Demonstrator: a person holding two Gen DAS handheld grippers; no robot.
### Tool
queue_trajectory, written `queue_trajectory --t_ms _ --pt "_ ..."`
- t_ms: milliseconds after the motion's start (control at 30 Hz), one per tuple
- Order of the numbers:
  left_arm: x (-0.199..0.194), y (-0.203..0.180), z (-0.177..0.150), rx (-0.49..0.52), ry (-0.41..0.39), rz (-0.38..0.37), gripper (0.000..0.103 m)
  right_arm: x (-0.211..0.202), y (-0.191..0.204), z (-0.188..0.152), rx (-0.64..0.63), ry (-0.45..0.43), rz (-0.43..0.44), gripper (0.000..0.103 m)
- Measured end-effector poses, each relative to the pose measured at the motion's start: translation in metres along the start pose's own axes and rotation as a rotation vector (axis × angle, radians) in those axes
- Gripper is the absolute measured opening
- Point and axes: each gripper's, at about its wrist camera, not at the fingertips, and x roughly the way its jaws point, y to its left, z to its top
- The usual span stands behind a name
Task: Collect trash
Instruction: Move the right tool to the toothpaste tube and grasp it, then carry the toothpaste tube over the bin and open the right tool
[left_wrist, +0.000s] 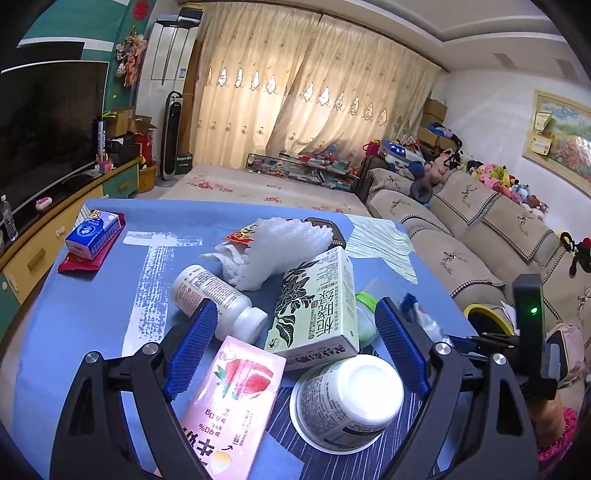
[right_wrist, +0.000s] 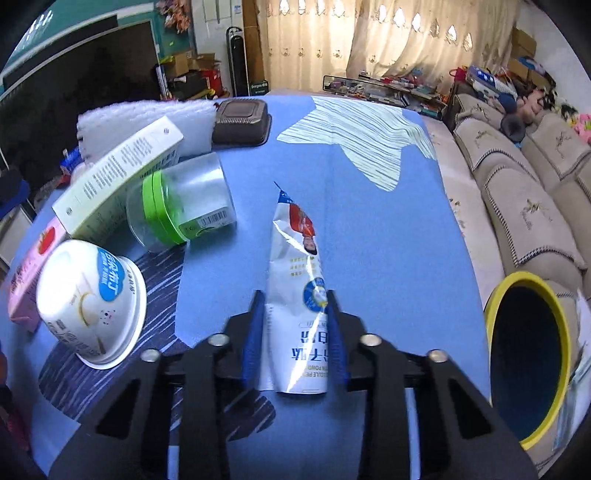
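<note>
Two right fingers (right_wrist: 295, 314) clench the white sachet (right_wrist: 297, 266) between them; left fingers (left_wrist: 295, 325) spread wide over trash.

home living room | sofa (left_wrist: 480, 221) with plush toys (left_wrist: 495, 177) | TV (left_wrist: 44, 122) | curtains (left_wrist: 314, 92)
</note>
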Motion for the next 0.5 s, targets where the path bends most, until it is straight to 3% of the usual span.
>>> queue_trajectory --t_ms 267,500 --pt "0.000 0.000 -0.003 0.015 0.005 0.005 0.086 -0.037 -0.046 -0.002 0.123 -0.073 -0.012 0.019" --pt "0.000 -0.004 -0.005 0.024 0.007 0.007 0.086 -0.055 -0.125 -0.018 0.305 -0.103 -0.154 0.020"
